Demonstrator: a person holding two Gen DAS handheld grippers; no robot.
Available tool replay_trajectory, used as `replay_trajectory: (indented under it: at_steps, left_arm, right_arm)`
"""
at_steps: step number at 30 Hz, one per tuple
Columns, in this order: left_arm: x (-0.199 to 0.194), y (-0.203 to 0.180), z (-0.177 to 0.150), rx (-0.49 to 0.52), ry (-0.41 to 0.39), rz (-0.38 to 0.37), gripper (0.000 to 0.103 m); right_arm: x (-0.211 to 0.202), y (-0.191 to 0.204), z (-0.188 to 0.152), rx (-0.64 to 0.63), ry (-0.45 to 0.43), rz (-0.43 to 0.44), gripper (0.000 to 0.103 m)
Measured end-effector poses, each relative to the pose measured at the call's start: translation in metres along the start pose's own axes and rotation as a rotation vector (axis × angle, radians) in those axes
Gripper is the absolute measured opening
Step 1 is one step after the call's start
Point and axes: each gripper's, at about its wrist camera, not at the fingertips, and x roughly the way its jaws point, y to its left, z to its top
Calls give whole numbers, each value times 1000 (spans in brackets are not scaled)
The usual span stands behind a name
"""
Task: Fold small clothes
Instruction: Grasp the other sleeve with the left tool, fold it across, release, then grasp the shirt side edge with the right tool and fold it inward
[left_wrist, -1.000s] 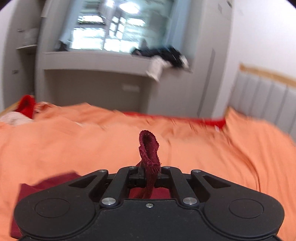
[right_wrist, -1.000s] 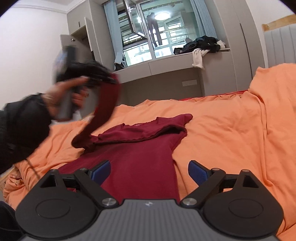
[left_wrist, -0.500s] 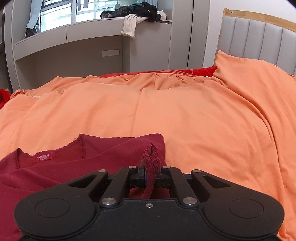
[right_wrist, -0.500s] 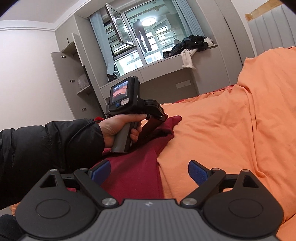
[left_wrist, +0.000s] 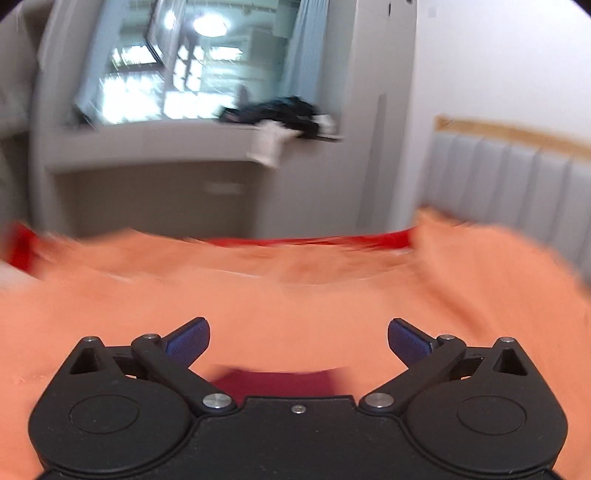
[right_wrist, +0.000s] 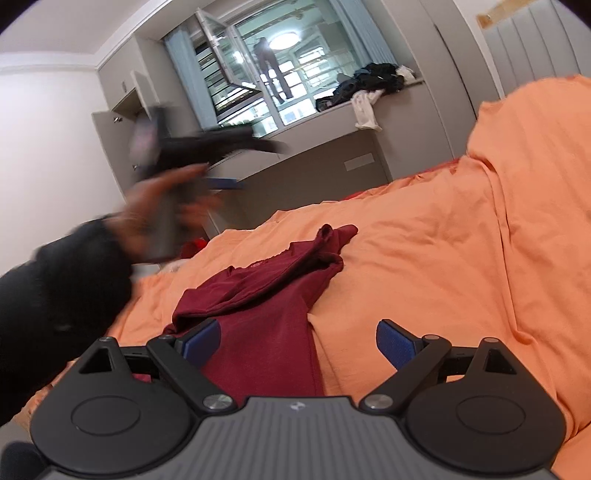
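Left wrist view: left gripper (left_wrist: 298, 341) spread wide, nothing between the blue pads (left_wrist: 186, 339). Picture heavily blurred. Only a strip of the dark red shirt (left_wrist: 275, 380) shows just under the jaws, lying on the orange duvet (left_wrist: 295, 295). Judgement: sleeve fold looks placed, so the next grab should come from the shirt's outer edge, low and flat, taking one layer of cloth and none of the duvet.

Right wrist view: right gripper (right_wrist: 298, 341) also spread, empty, hovering above the shirt's (right_wrist: 266, 325) lower part. Left gripper (right_wrist: 221, 147) visible in the person's hand (right_wrist: 162, 206), raised clear of the bed, blurred. Shirt lies toward the bed's left half, well short of the headboard (right_wrist: 532, 48). Body mostly flat; top part is bunched, a sleeve folded across the chest with its cuff (right_wrist: 327, 236) poking up near the neckline. Folds uneven, edge lumpy. Judgement: flatten that bunch before the next fold, pinch both side edges evenly, pull gently since thin knit stretches and drags.
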Motion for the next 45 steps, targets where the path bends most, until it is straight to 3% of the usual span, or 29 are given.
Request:
replay_trajectory:
  at_steps: [4, 7, 9, 14, 17, 19, 22, 24, 27, 32, 36, 38, 40, 42, 45]
  left_arm:
    - [-35, 60, -49, 141, 94, 291, 102]
    - [-43, 97, -103, 151, 177, 431, 102]
    - [-41, 118, -135, 116, 228, 489, 102]
    - [-19, 138, -179, 113, 316, 450, 100]
    - [4, 142, -182, 147, 368, 436, 100]
    - [23, 149, -183, 146, 410, 409, 98]
    - [45, 162, -189, 131, 439, 367, 98]
    - [49, 165, -192, 140, 402, 397, 98]
    - [44, 173, -190, 137, 366, 521, 98]
    - [25, 168, -182, 183, 294, 534, 98]
    - [18, 182, -178, 92, 273, 515, 100]
    - [20, 183, -181, 99, 285, 512, 100]
    - [26, 182, -185, 110, 302, 509, 100]
    - [29, 187, -187, 95, 316, 494, 100]
    - [33, 198, -191, 32, 348, 460, 99]
  right_arm:
    - [16, -4, 39, 6, 15, 99, 93]
    - [54, -2, 84, -81, 45, 154, 93]
    - [91, -6, 112, -70, 86, 152, 91]
    - [166, -15, 151, -42, 174, 104, 84]
    - [197, -18, 153, -40, 220, 61, 81]
    - [216, -25, 150, 14, 258, 81, 73]
    - [232, -32, 143, 65, 285, 76, 70]
    - [240, -32, 139, 57, 296, 73, 70]
    - [254, -28, 133, 70, 323, 89, 69]
    - [278, -46, 133, 227, 346, 86, 61]
    - [296, -57, 131, 266, 383, 31, 56]
    - [301, -58, 125, 273, 402, 28, 50]
    - [302, -57, 122, 268, 397, 37, 27]
    - [295, -51, 126, 234, 350, 24, 11]
    - [287, -36, 138, 177, 306, 42, 6]
